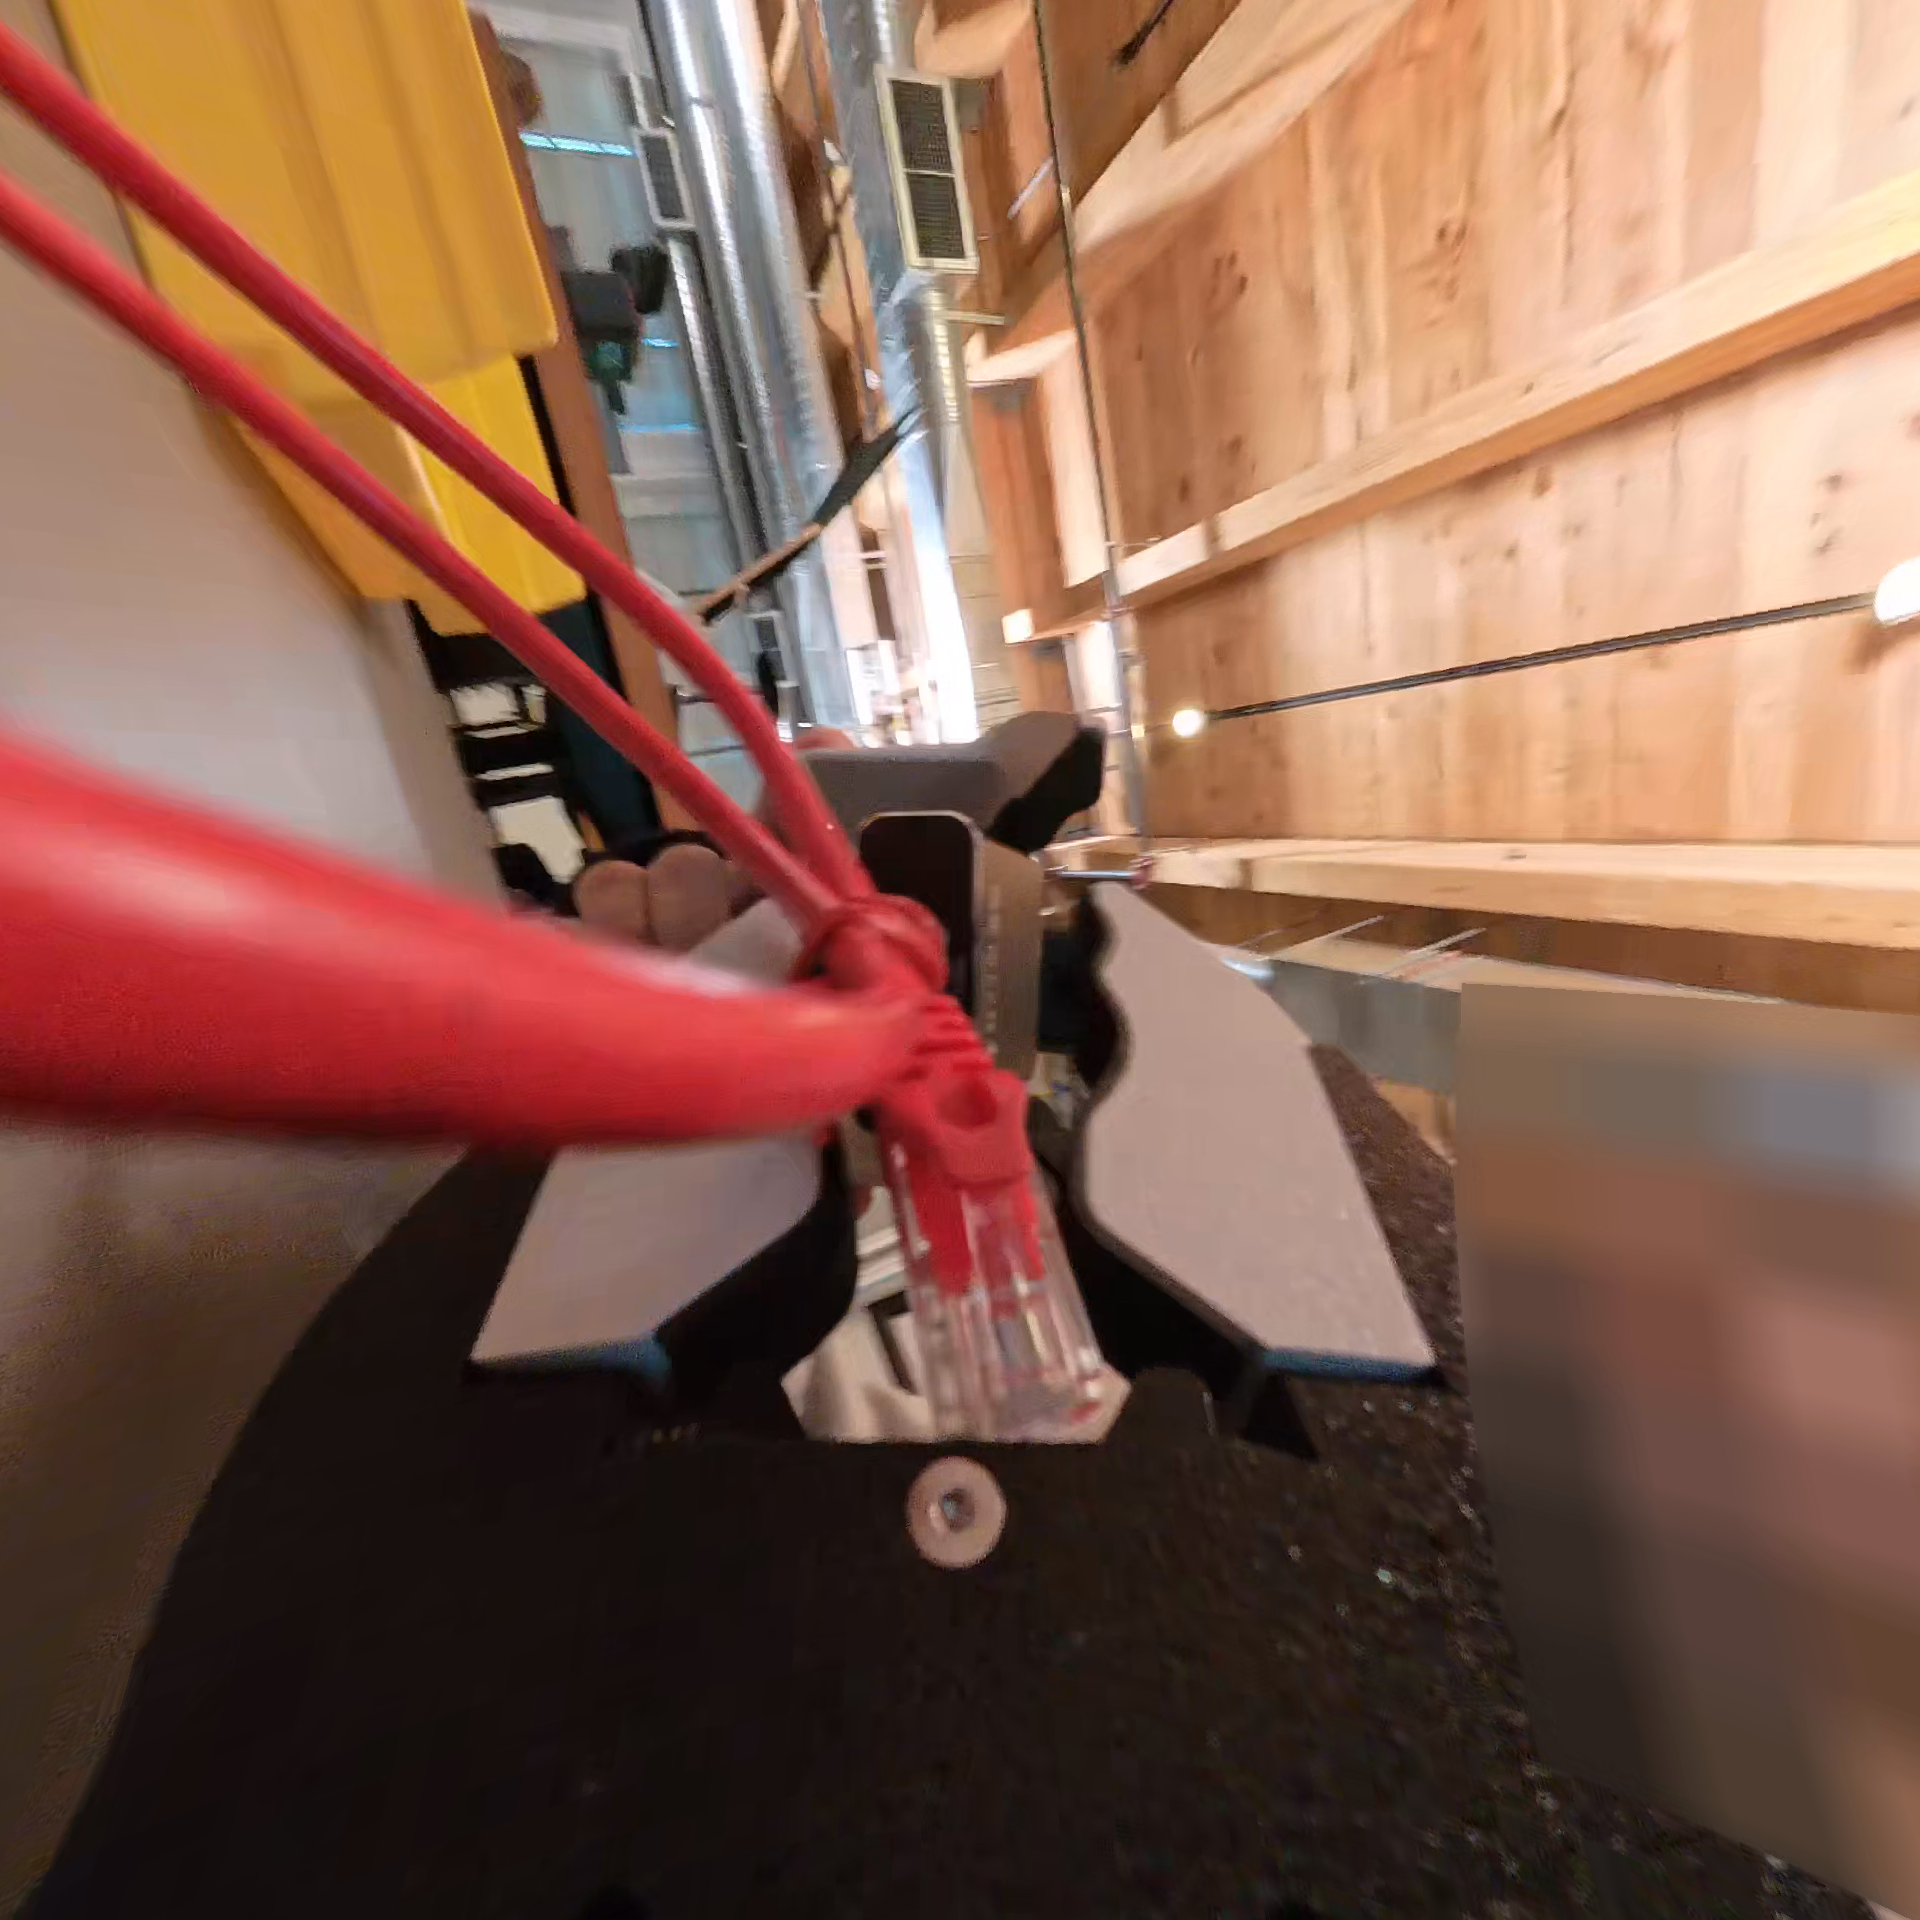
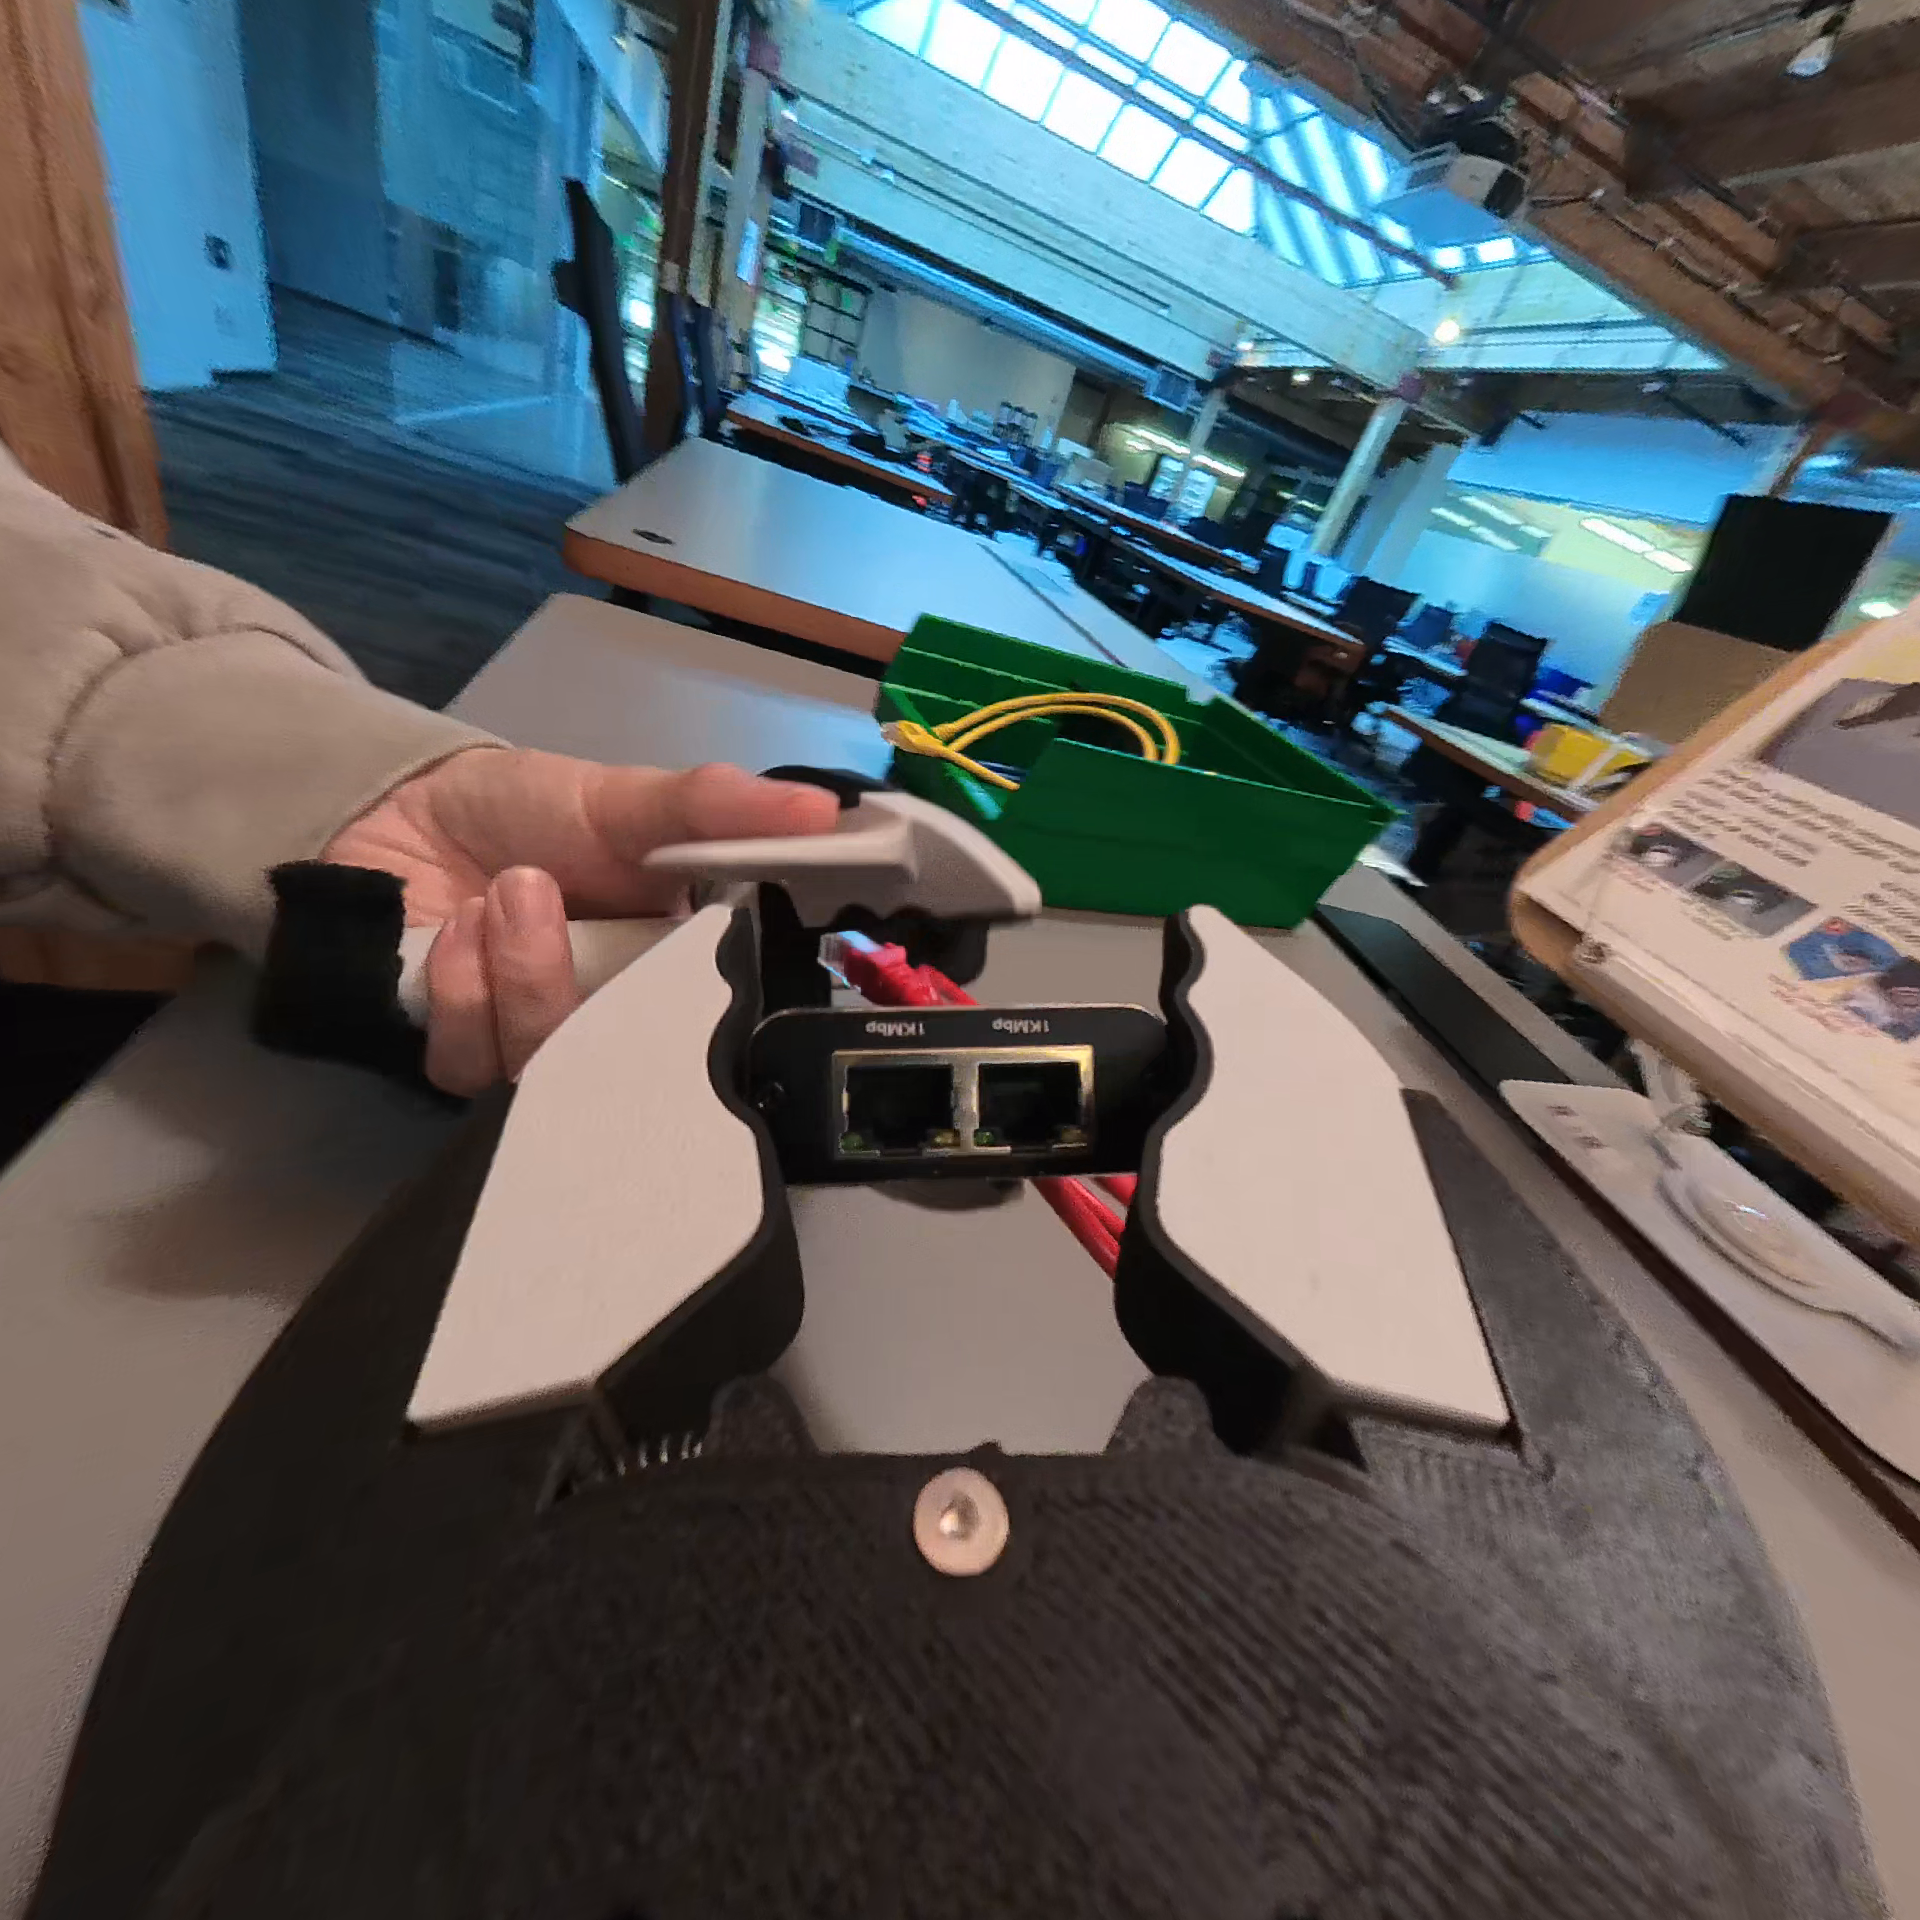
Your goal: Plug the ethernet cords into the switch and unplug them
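Observation:
My right gripper (image 2: 961, 1039) is shut on a small black switch (image 2: 966, 1091) and holds it above the grey table with its two ports facing the camera, both empty. My left gripper (image 1: 956, 1039) is shut on a red ethernet cord (image 1: 468, 997) at its red boot. The clear plug (image 1: 997, 1320) points back at the camera. In the right wrist view the left gripper (image 2: 862, 862) sits just behind the switch with the red plug (image 2: 862, 956) under it. In the left wrist view the switch (image 1: 997, 935) shows edge-on just beyond the cord. Red cord loops trail off to the left.
A green bin (image 2: 1122, 831) holding a yellow cord (image 2: 1039, 727) stands on the table (image 2: 675, 686) behind the switch. A clipboard with printed pages (image 2: 1766, 831) leans at the right over a white cable (image 2: 1745, 1226). A person's hand (image 2: 582, 862) holds the left gripper. Yellow bins (image 1: 312, 260) are at the left.

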`<state>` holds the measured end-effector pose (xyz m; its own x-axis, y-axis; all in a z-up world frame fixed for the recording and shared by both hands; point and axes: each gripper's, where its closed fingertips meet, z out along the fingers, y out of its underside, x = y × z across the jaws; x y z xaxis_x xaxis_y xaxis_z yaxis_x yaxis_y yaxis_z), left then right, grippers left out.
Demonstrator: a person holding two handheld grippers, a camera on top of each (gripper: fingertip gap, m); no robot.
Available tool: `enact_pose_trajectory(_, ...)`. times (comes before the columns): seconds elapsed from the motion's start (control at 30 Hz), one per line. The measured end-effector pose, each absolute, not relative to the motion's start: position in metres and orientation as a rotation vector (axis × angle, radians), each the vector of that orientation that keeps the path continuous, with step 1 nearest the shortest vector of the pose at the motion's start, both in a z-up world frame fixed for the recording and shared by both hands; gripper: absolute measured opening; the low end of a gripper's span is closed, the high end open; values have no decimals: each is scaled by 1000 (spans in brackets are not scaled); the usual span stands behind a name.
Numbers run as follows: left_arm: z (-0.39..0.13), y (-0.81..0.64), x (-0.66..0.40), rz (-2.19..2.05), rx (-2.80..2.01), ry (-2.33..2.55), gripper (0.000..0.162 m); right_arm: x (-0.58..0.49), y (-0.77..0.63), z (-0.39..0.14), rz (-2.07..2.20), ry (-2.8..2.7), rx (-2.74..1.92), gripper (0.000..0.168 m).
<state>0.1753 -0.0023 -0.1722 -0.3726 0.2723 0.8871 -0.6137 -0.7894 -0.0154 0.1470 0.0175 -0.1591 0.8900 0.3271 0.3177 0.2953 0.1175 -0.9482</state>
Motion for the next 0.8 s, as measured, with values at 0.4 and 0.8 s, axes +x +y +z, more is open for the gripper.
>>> enact_pose_trajectory(0.4, -173, 35, 174, 1744, 1643, -2166, 23, 170, 5, -154, 71, -452, -1645, 75)
enact_pose_trajectory(0.8, -164, 30, 163, 662, 1096, -3149, 23, 161, -2, -97, 114, -331, -1512, 46)
